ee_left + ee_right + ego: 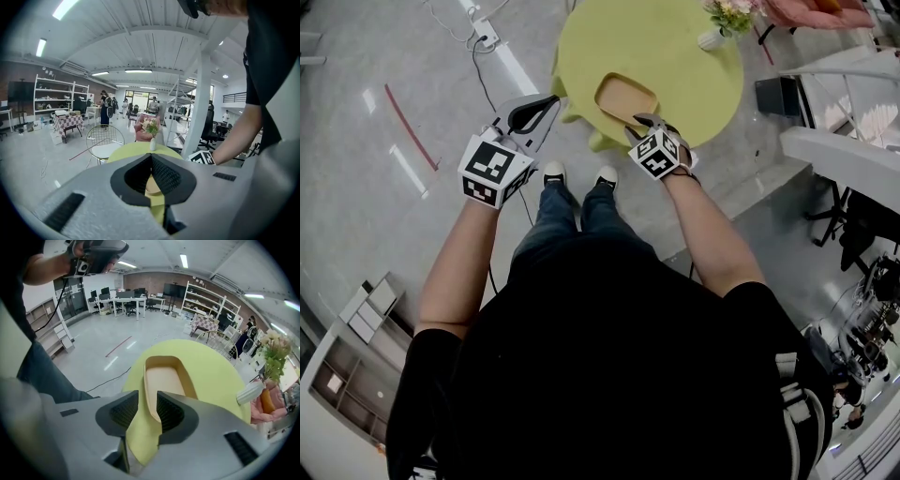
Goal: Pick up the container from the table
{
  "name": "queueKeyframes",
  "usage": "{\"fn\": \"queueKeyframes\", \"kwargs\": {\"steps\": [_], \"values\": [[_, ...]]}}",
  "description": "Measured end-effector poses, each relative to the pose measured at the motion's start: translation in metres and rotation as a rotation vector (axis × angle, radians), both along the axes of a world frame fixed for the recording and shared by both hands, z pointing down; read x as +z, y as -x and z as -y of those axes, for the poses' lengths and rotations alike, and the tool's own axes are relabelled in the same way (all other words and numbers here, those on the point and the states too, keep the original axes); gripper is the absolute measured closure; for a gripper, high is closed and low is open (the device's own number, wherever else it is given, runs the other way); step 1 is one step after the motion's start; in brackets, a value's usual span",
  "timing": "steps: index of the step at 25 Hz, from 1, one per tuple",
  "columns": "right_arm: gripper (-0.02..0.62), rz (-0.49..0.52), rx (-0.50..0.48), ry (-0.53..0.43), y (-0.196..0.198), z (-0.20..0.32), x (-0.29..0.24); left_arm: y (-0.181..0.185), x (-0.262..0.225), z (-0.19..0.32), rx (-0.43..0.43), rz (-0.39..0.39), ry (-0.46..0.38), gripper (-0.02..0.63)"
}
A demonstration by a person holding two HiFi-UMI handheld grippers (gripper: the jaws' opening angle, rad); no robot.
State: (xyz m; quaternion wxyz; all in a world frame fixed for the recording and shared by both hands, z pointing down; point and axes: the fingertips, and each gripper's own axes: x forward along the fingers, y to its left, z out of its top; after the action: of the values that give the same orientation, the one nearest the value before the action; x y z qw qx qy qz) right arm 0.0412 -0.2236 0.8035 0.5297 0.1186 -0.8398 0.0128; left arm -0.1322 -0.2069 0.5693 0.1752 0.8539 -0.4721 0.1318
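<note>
While the right gripper (pixel 146 404) gapes, one jaw covers the container (pixel 164 380) rim.

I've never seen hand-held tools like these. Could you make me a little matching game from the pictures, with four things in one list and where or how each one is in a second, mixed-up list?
Things:
1. container
2. vase of flowers
3. left tool
4. right tool

Place or state:
a. jaws together, nothing held
b. stands near the far edge of the table
c. jaws apart, at the container's near end
d. tan, empty, lying on the yellow-green table on the person's side

Pairs: 1-d, 2-b, 3-a, 4-c
</note>
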Motion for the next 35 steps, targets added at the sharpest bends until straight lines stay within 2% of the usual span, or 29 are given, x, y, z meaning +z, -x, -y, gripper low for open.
{"fn": "queueKeyframes", "kwargs": {"steps": [13, 18, 22, 24, 35], "values": [[0.471, -0.151, -0.084, 0.011, -0.007, -0.002, 0.044, 0.0, 0.01, -0.004, 0.001, -0.009, 0.01, 0.591], [0.484, -0.176, -0.11, 0.002, -0.003, -0.004, 0.052, -0.001, 0.013, -0.007, 0.008, -0.012, 0.018, 0.591], [0.55, -0.193, -0.111, -0.02, -0.005, -0.001, 0.054, -0.006, 0.017, -0.01, 0.011, -0.017, 0.025, 0.591], [0.563, -0.192, -0.114, -0.031, -0.004, -0.001, 0.052, -0.008, 0.017, -0.013, 0.015, -0.018, 0.025, 0.591], [0.569, -0.195, -0.108, -0.051, 0.002, 0.006, 0.039, 0.002, 0.012, -0.003, 0.018, -0.021, 0.013, 0.591]]}}
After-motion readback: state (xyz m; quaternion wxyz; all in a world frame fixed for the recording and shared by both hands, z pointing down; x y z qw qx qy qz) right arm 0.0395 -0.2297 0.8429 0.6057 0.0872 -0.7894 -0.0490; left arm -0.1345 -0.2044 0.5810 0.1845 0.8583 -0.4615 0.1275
